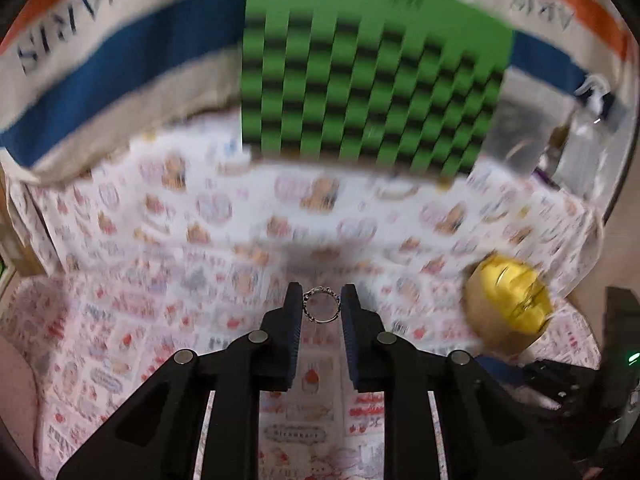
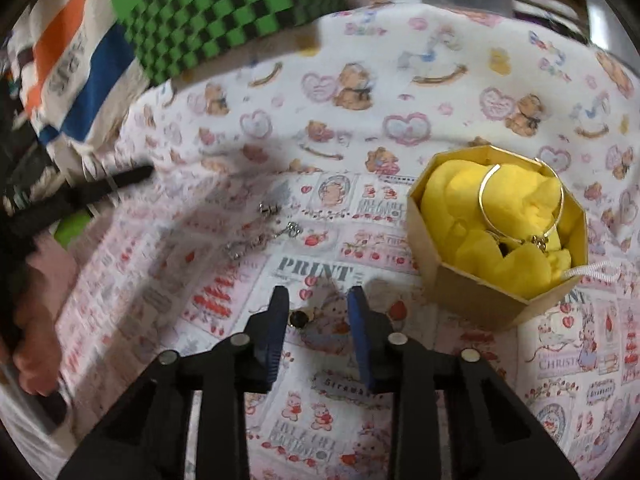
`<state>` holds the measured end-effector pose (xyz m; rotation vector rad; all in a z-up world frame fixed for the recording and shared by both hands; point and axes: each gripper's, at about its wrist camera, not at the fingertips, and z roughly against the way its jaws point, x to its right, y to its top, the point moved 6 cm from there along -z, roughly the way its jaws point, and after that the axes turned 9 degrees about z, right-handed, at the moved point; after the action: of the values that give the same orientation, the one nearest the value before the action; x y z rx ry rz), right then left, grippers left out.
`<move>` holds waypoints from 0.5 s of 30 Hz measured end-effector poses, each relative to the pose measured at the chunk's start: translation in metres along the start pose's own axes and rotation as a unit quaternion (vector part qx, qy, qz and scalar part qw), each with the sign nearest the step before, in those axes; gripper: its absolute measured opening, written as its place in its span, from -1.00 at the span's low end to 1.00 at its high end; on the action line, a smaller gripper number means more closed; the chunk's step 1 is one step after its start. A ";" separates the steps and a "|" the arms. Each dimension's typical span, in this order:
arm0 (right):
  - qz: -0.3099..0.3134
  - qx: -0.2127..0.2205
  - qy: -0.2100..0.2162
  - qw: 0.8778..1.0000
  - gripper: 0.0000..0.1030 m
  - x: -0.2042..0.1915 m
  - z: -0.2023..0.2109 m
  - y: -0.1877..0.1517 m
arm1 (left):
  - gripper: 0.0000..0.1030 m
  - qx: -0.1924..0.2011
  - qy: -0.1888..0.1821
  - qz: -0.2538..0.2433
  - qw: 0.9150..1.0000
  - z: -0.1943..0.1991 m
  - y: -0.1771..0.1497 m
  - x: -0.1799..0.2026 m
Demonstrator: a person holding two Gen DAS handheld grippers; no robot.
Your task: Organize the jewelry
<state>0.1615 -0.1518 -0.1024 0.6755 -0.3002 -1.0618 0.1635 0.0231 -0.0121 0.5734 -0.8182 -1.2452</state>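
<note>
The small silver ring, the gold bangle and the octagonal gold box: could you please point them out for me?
Small silver ring (image 1: 321,306): left wrist view, its lower band.
Gold bangle (image 2: 489,175): right wrist view, upper left of its hoop.
Octagonal gold box (image 2: 472,292): right wrist view, its front outer wall.

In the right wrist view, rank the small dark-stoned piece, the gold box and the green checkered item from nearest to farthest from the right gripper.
1. Small dark-stoned piece: lying between the right gripper's fingers, beside the left one.
2. Gold box: ahead to the right, lined with yellow cloth and holding a gold bangle.
3. Green checkered item: far back, upper left.
</note>
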 end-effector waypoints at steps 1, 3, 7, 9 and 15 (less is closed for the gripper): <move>0.009 0.001 -0.003 1.000 -0.53 -0.003 -0.001 0.000 | -0.65 0.011 0.002 0.000 1.000 0.005 0.002 0.006; 0.026 0.004 -0.008 1.000 -0.54 -0.009 -0.001 0.000 | -0.65 0.025 -0.004 0.004 1.000 0.011 0.006 0.008; 0.045 -0.006 -0.017 0.999 -0.54 -0.012 -0.010 0.000 | -0.65 0.040 0.002 0.007 0.999 0.012 0.010 0.005; 0.041 -0.016 -0.016 0.999 -0.56 -0.010 -0.014 -0.001 | -0.65 0.036 0.001 0.010 0.999 0.010 0.009 0.003; 0.040 -0.022 -0.023 0.999 -0.79 -0.008 -0.016 -0.001 | -0.65 0.035 0.010 0.012 0.999 0.008 0.005 0.002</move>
<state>0.1657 -0.1391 -0.1146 0.5956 -0.3400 -1.0068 0.1608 0.0231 -0.0029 0.6308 -0.8526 -1.1909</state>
